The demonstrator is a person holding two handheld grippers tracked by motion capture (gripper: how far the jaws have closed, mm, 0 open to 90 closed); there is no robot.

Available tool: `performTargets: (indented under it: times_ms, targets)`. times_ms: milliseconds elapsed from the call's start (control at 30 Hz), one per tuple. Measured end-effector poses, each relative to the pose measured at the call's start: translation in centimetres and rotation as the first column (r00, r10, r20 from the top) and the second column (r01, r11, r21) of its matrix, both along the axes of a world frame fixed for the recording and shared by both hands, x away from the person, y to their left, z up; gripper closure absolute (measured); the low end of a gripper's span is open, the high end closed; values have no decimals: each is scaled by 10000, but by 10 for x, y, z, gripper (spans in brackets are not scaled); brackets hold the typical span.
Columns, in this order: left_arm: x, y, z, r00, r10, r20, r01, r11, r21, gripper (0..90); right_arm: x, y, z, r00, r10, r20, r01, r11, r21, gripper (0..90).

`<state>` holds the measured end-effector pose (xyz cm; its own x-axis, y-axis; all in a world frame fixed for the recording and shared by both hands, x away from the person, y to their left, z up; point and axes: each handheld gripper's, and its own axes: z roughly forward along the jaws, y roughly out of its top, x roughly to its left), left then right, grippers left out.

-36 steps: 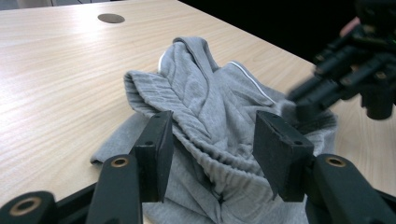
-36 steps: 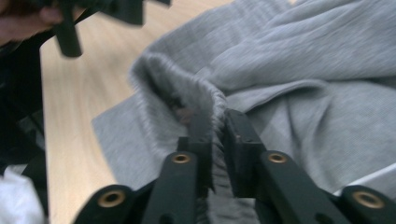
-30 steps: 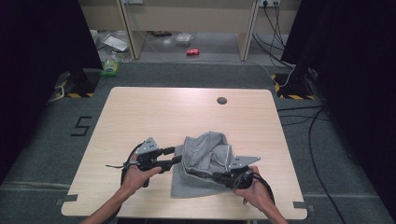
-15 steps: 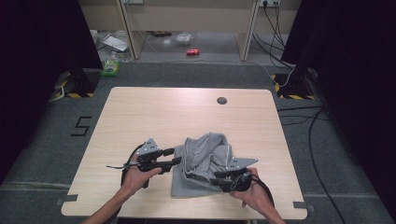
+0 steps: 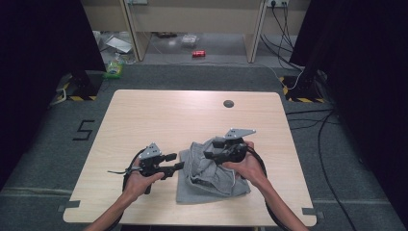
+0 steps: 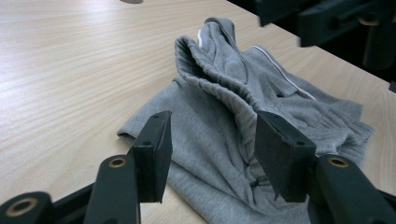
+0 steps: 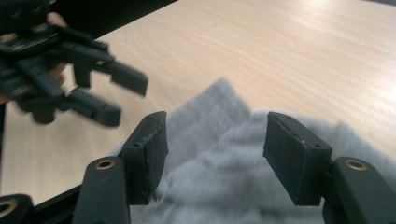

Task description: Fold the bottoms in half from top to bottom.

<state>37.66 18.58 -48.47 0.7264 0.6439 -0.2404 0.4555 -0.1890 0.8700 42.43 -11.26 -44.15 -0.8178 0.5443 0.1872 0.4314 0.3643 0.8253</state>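
A grey garment [image 5: 211,173] lay rumpled on the table [image 5: 159,115], between the 2 tools. The left tool [image 5: 179,161] sat just beside its left edge, jaws apart and gripping nothing. The right tool [image 5: 208,149] hung over the garment's far part — its jaws had just been opening, with nothing pressed between them.

The right gripper [image 7: 212,154] rises from the bottom of the frame with its two black jaws apart, having just been opening, and nothing pinched between them. Behind and below them a crumpled grey garment [image 7: 219,140] fills the lower centre, lying on the wooden table [image 7: 280,56]. The left gripper [image 7: 126,98] sits blurred at upper left.
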Motion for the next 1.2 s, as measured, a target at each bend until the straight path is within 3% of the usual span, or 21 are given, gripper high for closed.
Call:
performTargets:
  times_ms: [200, 433, 467, 533, 600, 700, 833, 1000, 1200]
  targets:
    - [0, 0, -2, 9999, -52, -122, 53, 9999, 89, 454, 24, 27, -1, 9999, 3, -161, -4, 10000, -65, 385]
    - [0, 0, -8, 9997, -73, -247, 78, 9998, 194, 453, 43, 55, -10, 9969, 127, -783, -173, 9982, -580, 365]
    - [0, 0, -8, 9996, -74, -263, 79, 9998, 186, 453, 44, 58, -11, 9963, 197, -839, -259, 9969, -742, 385]
    - [0, 2, -8, 9997, -39, -250, 44, 9998, 190, 453, 44, 62, -15, 9937, 432, -1037, -518, 9953, -822, 520]
    - [0, 3, -7, 9997, -21, -229, 24, 9999, 149, 453, 43, 61, -16, 9944, 457, -952, -552, 9936, -989, 621]
    - [0, 4, -6, 9998, 9, -195, -7, 9999, 105, 453, 38, 50, -13, 9949, 504, -879, -563, 9962, -662, 787]
    - [-2, 3, -5, 10000, -32, -56, 33, 9998, 179, 453, 17, 32, -2, 9963, 641, -579, -650, 9978, -140, 835]
    - [-2, 1, -4, 10000, -62, -42, 63, 9998, 164, 454, -31, 2, 10, 9972, 743, 71, -745, 9964, 407, 841]
    - [-6, -6, -2, 9997, -249, 20, 248, 9995, 209, 454, -85, -35, -1, 9985, 483, 258, -497, 9972, 560, 851]
